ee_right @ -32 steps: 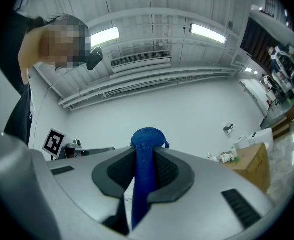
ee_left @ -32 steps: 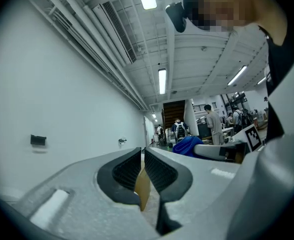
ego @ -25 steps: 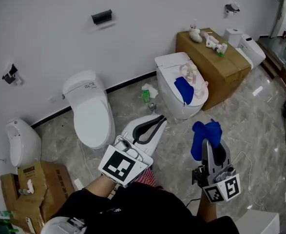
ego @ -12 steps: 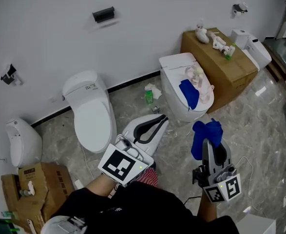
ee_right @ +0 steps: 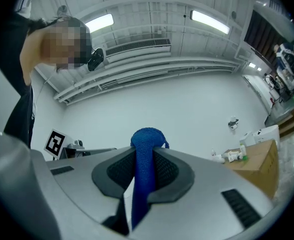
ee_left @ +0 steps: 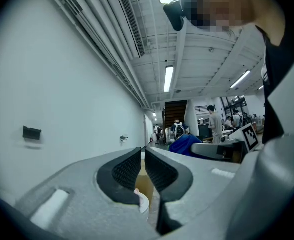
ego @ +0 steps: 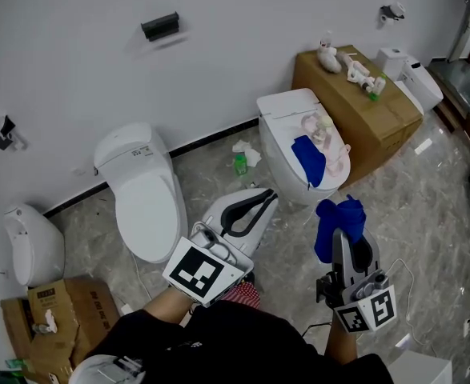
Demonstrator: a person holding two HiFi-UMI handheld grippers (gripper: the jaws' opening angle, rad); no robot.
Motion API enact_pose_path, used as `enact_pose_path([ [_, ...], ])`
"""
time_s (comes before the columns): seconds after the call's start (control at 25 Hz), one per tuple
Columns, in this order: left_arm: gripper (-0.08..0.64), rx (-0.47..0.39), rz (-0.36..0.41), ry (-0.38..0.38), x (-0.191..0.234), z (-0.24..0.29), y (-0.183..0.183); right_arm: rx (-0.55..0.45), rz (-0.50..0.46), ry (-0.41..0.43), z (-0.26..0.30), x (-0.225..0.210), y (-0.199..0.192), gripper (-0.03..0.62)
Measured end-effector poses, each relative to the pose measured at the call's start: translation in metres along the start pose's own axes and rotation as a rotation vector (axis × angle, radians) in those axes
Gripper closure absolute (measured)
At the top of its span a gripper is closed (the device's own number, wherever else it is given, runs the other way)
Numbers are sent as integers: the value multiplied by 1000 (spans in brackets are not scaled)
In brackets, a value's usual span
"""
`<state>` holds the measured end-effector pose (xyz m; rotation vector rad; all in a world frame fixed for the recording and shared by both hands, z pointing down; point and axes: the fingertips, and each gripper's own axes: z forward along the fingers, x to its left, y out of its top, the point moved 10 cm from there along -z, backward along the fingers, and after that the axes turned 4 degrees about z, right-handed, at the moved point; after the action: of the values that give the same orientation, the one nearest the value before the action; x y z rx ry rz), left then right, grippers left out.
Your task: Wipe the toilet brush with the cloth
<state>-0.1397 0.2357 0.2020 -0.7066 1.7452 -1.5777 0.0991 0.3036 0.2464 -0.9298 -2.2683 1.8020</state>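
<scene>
My right gripper is shut on a blue cloth, which bunches up above the jaws; in the right gripper view the cloth runs as a strip between the two pads of that gripper. To its left my left gripper is held level and is shut, with nothing between its fingers, as the left gripper view also shows. Both point towards a white toilet whose lid carries a second blue cloth and some pink and white items. I cannot make out a toilet brush.
A second white toilet stands at the left wall, with a urinal further left. A cardboard box with small items sits behind the right toilet. A green bottle and paper lie on the marble floor between the toilets.
Both grippers keep their places in the head view and their grips, while the left toilet, urinal and wall fittings have slid left in the picture.
</scene>
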Motion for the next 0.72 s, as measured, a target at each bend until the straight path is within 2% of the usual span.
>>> enact_pose_path([
  [0.28, 531, 18, -13, -12, 30, 8, -11, 23, 7, 16, 34, -5, -12, 528],
  [0.48, 531, 11, 3, -44, 46, 15, -15, 30, 8, 8, 53, -10, -19, 528],
  [0.72, 531, -8, 2, -45, 72, 15, -16, 34, 1, 12, 81, -5, -24, 528],
])
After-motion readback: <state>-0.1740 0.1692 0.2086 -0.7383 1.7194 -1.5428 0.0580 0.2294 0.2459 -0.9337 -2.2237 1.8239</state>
